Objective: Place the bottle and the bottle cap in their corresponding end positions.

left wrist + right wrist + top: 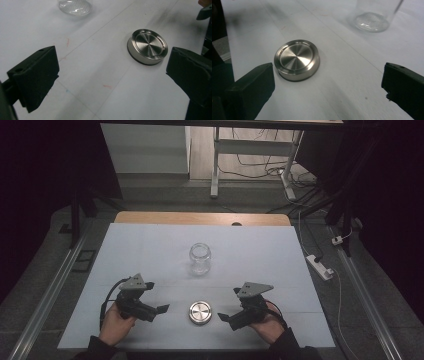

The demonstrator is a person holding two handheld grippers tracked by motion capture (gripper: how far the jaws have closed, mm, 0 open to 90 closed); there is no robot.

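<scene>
Lid (pixel 200 313): round metal lid, lying flat on the white bench (pixel 150 245) at lower centre of the high view, between the two grippers and touching neither.
Jar (pixel 199 258): clear glass, upright and open-mouthed, at centre frame, above the lid and well apart from it.
Left gripper (pixel 159 309): lower left of the high view, held in a hand and aimed toward the lid. In the left gripper view its fingers (pixel 37 75) are spread wide and hold nothing; the lid (pixel 147 46) sits right of centre, close to the right-hand finger.
Right gripper (pixel 224 316): lower right of the high view, aimed toward the lid from the other side. In the right gripper view its fingers (pixel 252 87) are spread wide and empty; the lid (pixel 297 60) lies just beyond the left-hand finger.
Risk, slip: the lid is low and smooth; fingers closing too high on its rim would likely skid off and push it across the bench.
Risk, collision: both grippers face the lid from opposite sides; advancing together could make them strike each other.
Risk, jar: light and empty; a knock while carrying the lid to it could tip it.
Surroundings: power strip (pixel 320 266) and cables on the floor at right; desk legs (pixel 215 165) at top.
Obstructions: none between grippers, lid and jar.
</scene>
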